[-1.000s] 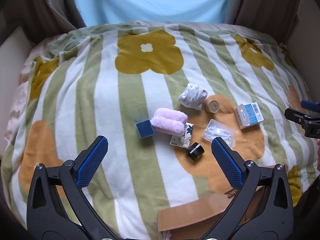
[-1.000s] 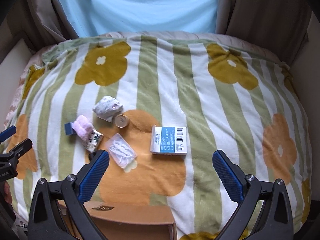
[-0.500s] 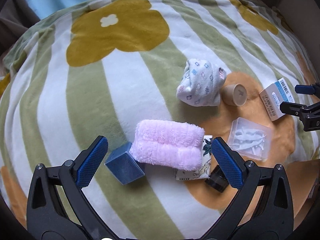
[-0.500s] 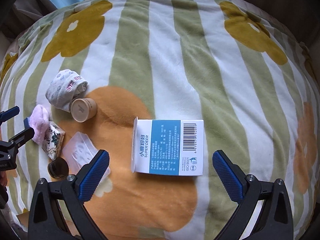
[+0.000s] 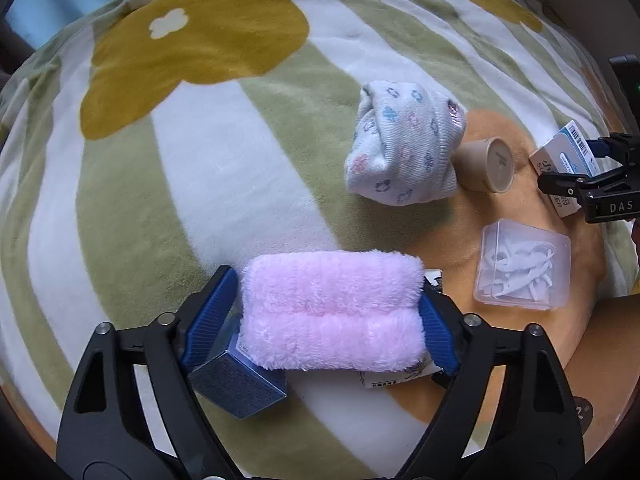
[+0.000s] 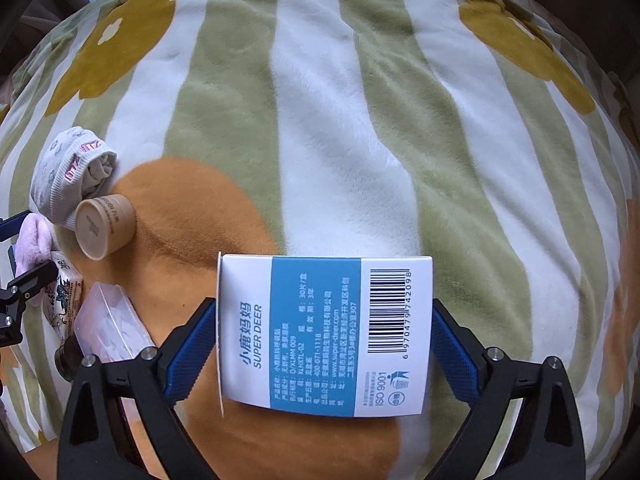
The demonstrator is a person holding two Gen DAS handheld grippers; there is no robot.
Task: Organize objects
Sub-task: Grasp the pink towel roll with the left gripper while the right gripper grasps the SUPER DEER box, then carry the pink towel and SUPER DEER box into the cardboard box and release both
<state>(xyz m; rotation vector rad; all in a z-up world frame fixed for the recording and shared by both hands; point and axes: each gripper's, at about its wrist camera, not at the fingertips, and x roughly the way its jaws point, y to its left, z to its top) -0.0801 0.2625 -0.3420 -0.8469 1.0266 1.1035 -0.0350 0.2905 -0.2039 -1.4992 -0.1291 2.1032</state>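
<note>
My left gripper is shut on a folded pink fluffy towel lying on the striped flower blanket. A dark blue box sits just under its left finger and a floral packet lies under the towel. My right gripper is shut on a white and blue box with a barcode, its pads against both short ends. That box and the right gripper also show at the right edge of the left wrist view.
A rolled patterned sock, a tan round jar and a clear plastic case of white pieces lie between the grippers. In the right wrist view they sit at the left: the sock, the jar, the case.
Both grippers have come down onto the blanket and closed: the left on the pink towel, the right on the white and blue box.
</note>
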